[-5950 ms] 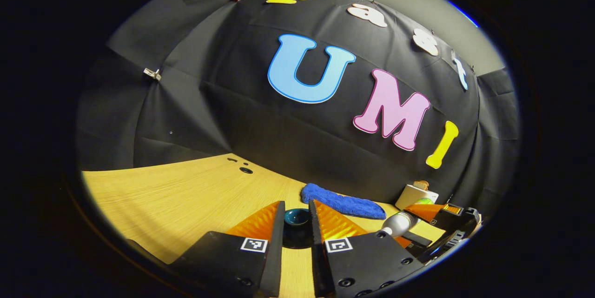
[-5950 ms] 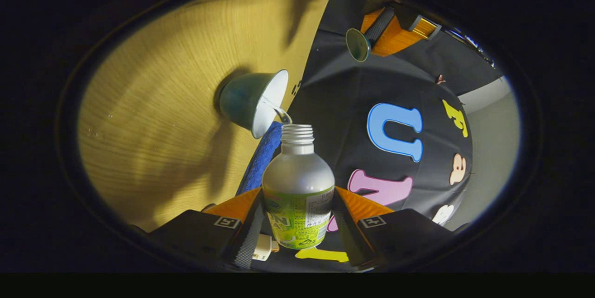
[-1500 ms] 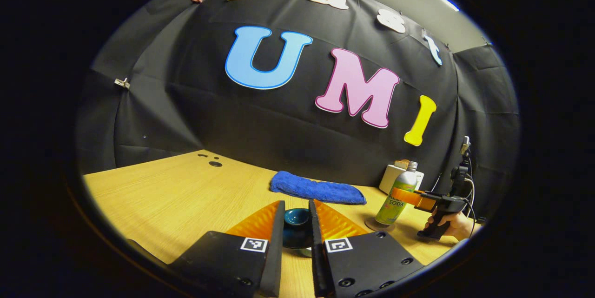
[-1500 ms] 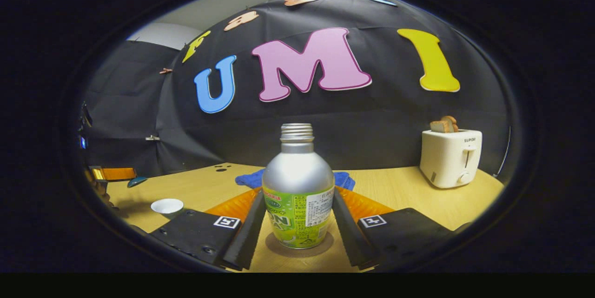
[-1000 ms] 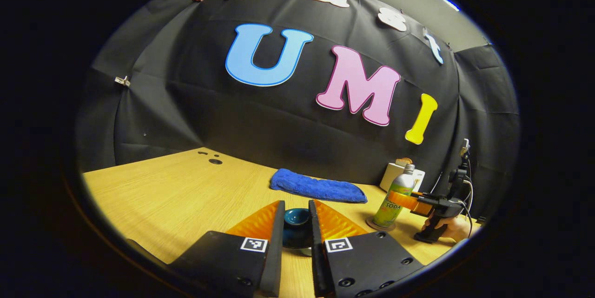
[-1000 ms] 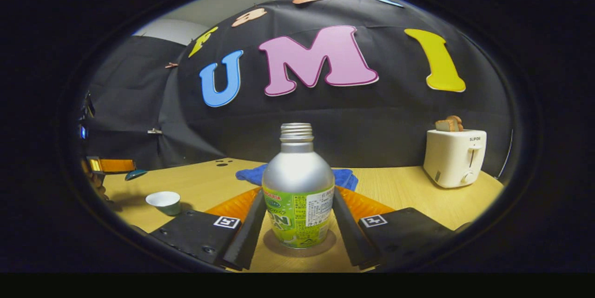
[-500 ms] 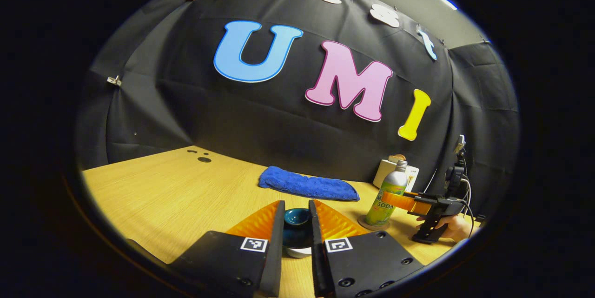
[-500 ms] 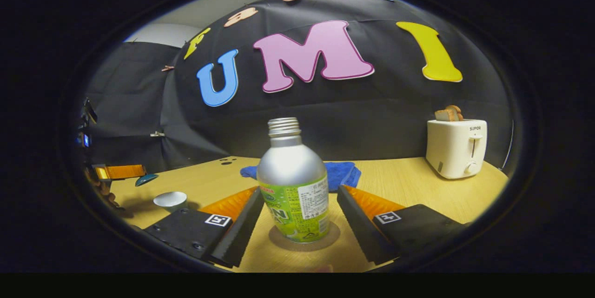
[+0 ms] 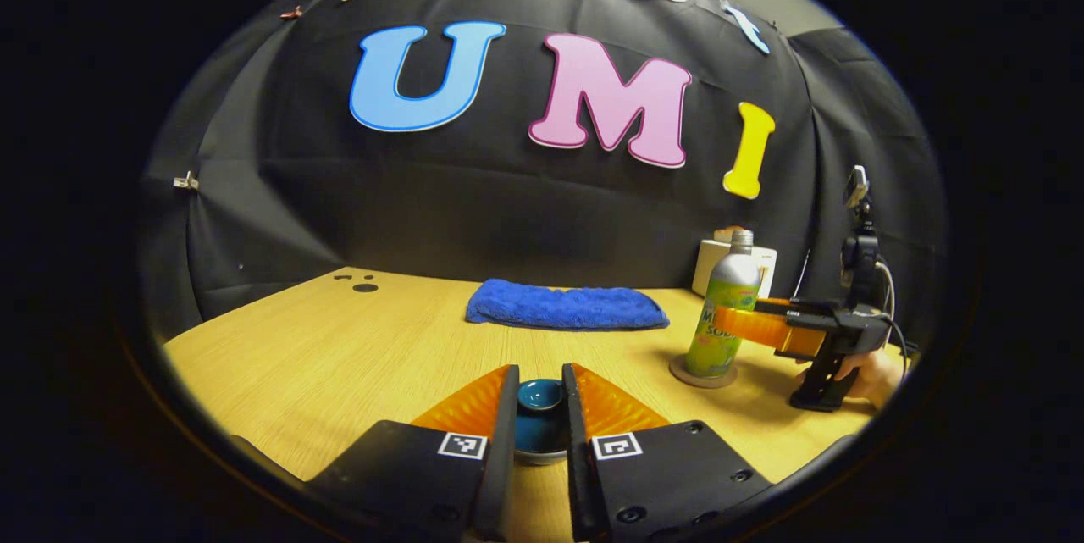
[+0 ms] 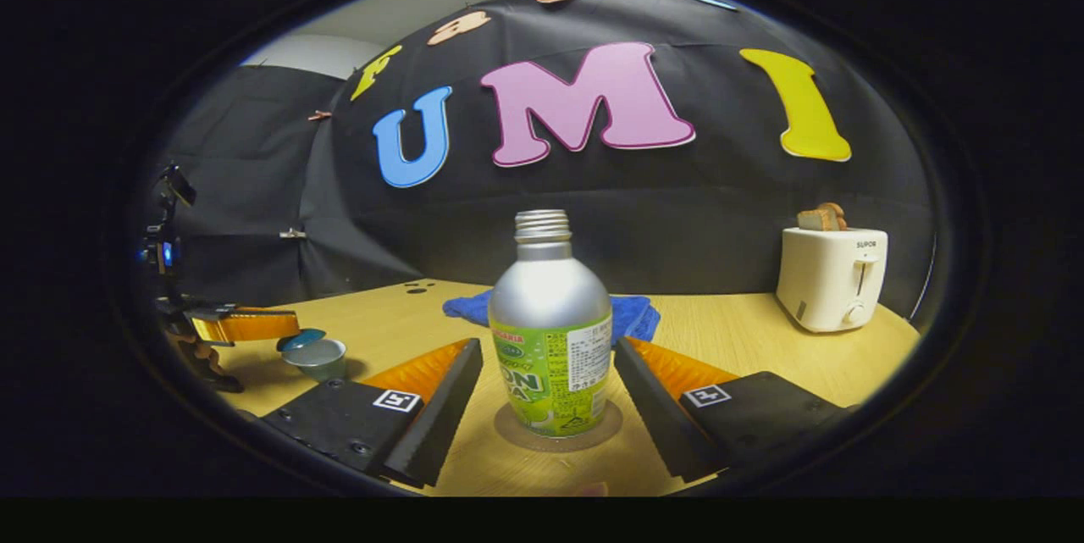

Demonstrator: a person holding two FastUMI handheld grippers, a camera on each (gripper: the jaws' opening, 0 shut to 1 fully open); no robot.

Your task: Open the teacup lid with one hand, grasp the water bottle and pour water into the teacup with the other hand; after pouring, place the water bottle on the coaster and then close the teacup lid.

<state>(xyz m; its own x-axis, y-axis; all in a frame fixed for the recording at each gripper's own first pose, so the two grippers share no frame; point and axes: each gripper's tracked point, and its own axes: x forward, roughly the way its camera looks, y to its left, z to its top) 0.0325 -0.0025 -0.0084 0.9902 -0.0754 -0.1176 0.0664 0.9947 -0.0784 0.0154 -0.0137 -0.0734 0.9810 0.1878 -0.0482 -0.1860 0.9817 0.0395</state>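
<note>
Two grippers are working at once. I am holding the left gripper (image 9: 539, 407) clamped on the teacup lid (image 9: 539, 395), both orange fingers pressing its sides, knob hollow facing up. In the right gripper view the lid (image 10: 301, 339) is hanging tilted just above the teacup (image 10: 317, 357). I judge it is being carried there to cover the cup. Whether it is touching the rim yet, I cannot tell.

I am keeping the right gripper (image 10: 546, 386) spread apart, one finger on each side of the water bottle (image 10: 550, 340) with a clear gap on both sides. The bottle is standing on the round coaster (image 10: 559, 433), released so the coaster takes its weight. In the left gripper view, a hand (image 9: 868, 369) is gripping the handle behind it.

Long axis of the bottle is running vertical, open threaded neck pointing straight up, no cap on. Its base is sitting inside the coaster's outline.

Farther out, a blue towel (image 9: 566, 307) is lying along the back of the wooden table (image 9: 322, 348), and a white toaster (image 10: 830, 276) with bread in it is standing at the far right.

Closing the lid is the step left.
</note>
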